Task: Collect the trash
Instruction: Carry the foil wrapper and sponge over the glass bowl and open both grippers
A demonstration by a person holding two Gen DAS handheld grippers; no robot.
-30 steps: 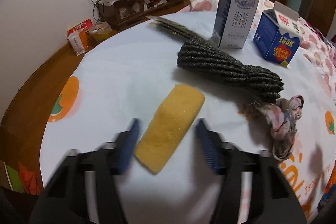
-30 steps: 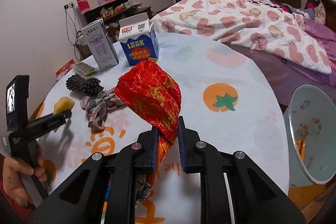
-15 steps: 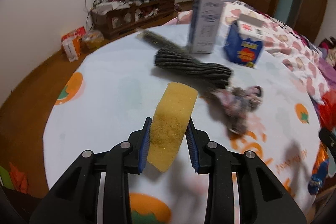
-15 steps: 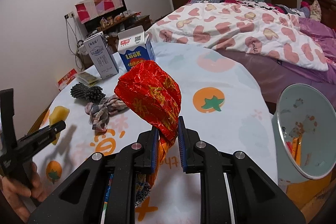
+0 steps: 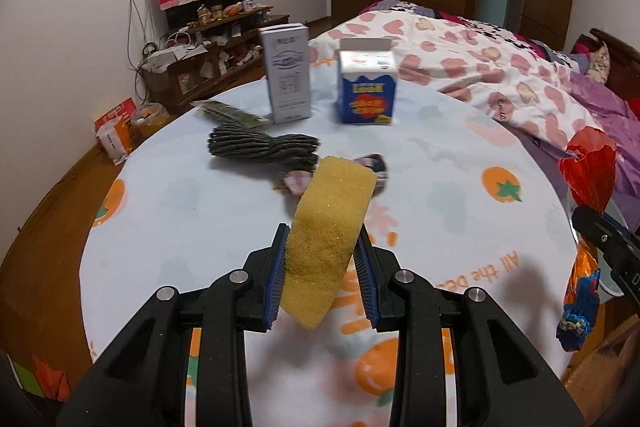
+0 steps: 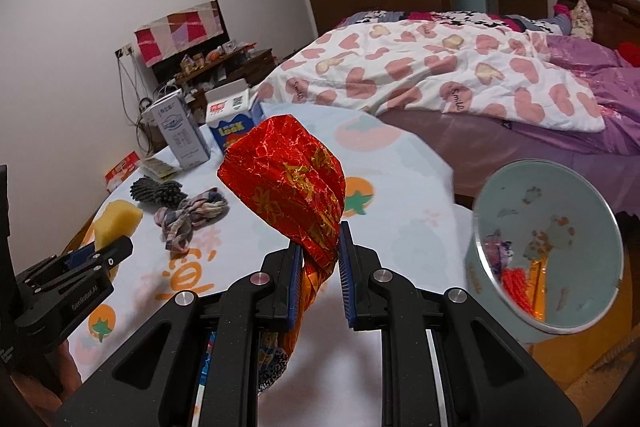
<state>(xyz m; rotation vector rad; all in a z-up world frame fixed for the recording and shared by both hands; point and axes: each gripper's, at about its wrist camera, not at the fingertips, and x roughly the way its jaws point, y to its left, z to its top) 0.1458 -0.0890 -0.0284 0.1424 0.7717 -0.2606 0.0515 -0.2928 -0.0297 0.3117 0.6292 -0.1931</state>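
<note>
With your left gripper [image 5: 322, 269] clamped on the yellow sponge [image 5: 330, 239] above the bench [image 5: 180, 195] and your right gripper [image 6: 319, 277] pinched on the red foil bag [image 6: 286, 183], you did best to carry both level to the bin [image 6: 548, 251] before letting go.

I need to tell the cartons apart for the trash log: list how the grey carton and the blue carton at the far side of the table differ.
The grey carton is tall and slim; the blue carton is shorter and squarer. The grey carton is pale grey all over with faint print; the blue carton is deep blue with a white top and a red-orange label. The grey carton's top looks flat and closed; the blue carton's top is opened out. Both stand upright, side by side but apart, on the table.
</note>
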